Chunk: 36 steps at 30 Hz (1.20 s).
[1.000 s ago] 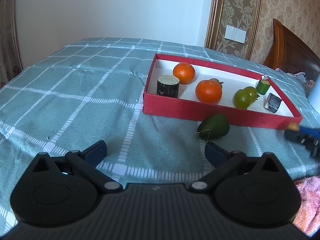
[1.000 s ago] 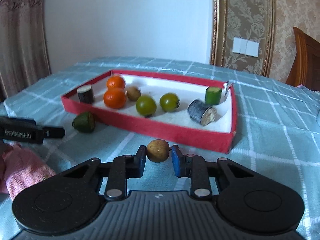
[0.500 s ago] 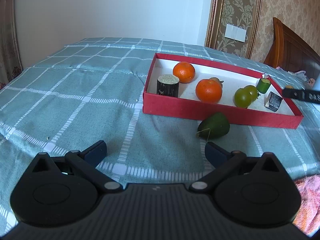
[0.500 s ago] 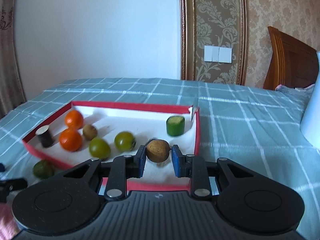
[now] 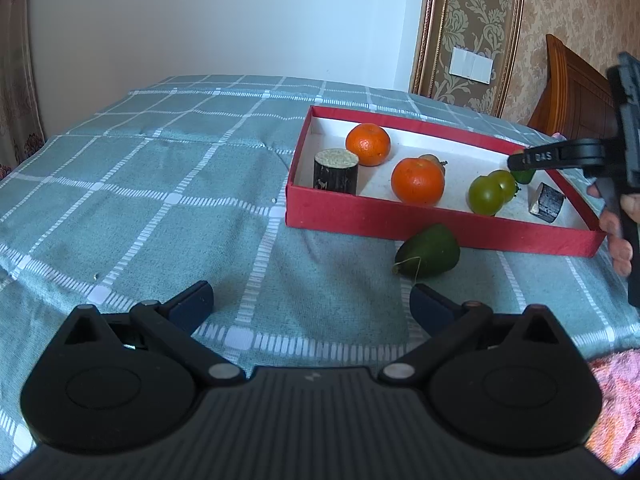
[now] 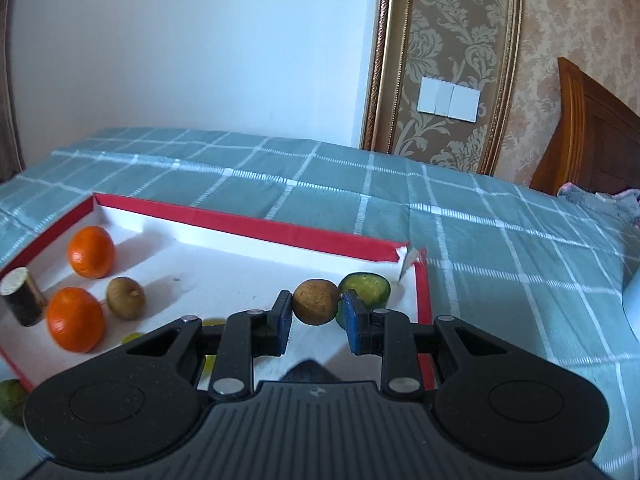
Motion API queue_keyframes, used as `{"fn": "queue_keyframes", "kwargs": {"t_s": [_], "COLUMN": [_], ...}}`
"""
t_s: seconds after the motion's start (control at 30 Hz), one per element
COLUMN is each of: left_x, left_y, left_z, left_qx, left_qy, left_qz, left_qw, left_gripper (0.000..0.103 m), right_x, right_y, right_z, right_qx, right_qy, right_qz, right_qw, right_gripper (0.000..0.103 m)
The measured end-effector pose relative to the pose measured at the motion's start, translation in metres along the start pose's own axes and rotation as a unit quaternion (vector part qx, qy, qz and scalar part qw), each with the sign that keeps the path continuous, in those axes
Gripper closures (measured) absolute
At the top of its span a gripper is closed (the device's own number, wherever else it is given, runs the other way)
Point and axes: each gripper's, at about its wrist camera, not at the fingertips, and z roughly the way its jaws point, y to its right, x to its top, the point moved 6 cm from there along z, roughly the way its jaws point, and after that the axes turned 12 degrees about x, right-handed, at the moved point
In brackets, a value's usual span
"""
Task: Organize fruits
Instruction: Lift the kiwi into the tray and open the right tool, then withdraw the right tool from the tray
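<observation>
I am holding a small brown fruit (image 6: 315, 301) clamped between the jaws of the right gripper (image 6: 316, 315), and I am hovering it over the white floor of the red box (image 6: 256, 222), near the box's right-hand corner. Just behind it, at about one o'clock from the jaws, a green fruit (image 6: 366, 286) is standing on the box floor, so any drop point has to lie short of that. The open white floor is lying toward ten o'clock, between my fruit and another brown one (image 6: 125, 297) beside the two oranges (image 6: 91, 252).

The left gripper (image 5: 312, 304) is idling with its jaws spread wide and empty above the bed's checked cover (image 5: 160, 208). A dark green pointed fruit (image 5: 429, 251) is lying on the cover at one o'clock from those jaws, touching or nearly touching the box's near wall, its long axis running roughly across my view. The left side is clearly nearer to it.
</observation>
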Motion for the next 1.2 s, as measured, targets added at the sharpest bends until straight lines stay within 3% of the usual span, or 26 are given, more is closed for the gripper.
{"fn": "queue_keyframes", "kwargs": {"t_s": [0.33,0.63,0.73,0.83,0.87,1.2], "left_x": [0.000,0.000,0.000,0.000,0.000,-0.001], "left_y": [0.000,0.000,-0.001,0.000,0.000,0.005], "left_z": [0.000,0.000,0.001,0.000,0.000,-0.001], "left_qx": [-0.001,-0.001,0.000,0.000,0.001,0.014], "left_qy": [0.000,0.000,0.000,0.000,0.000,-0.001], "left_qz": [-0.001,-0.001,0.000,0.001,0.002,0.019], "left_qw": [1.0000,1.0000,1.0000,1.0000,1.0000,0.9997], "left_gripper": [0.000,0.000,0.000,0.000,0.000,0.000], "right_x": [0.001,-0.001,-0.006,-0.015,-0.019,-0.063], "right_y": [-0.019,-0.011,-0.008,-0.007,-0.007,-0.019], "right_z": [0.019,0.015,0.002,-0.021,-0.030,-0.108], "right_qx": [0.008,0.003,0.007,0.012,0.010,0.089], "right_qy": [-0.027,-0.039,-0.030,-0.008,0.000,0.041], "right_qz": [-0.013,0.010,0.027,0.037,0.037,0.072], "right_qw": [1.000,0.999,0.999,0.999,0.999,0.993], "right_gripper": [0.077,0.075,0.069,0.046,0.044,0.041]}}
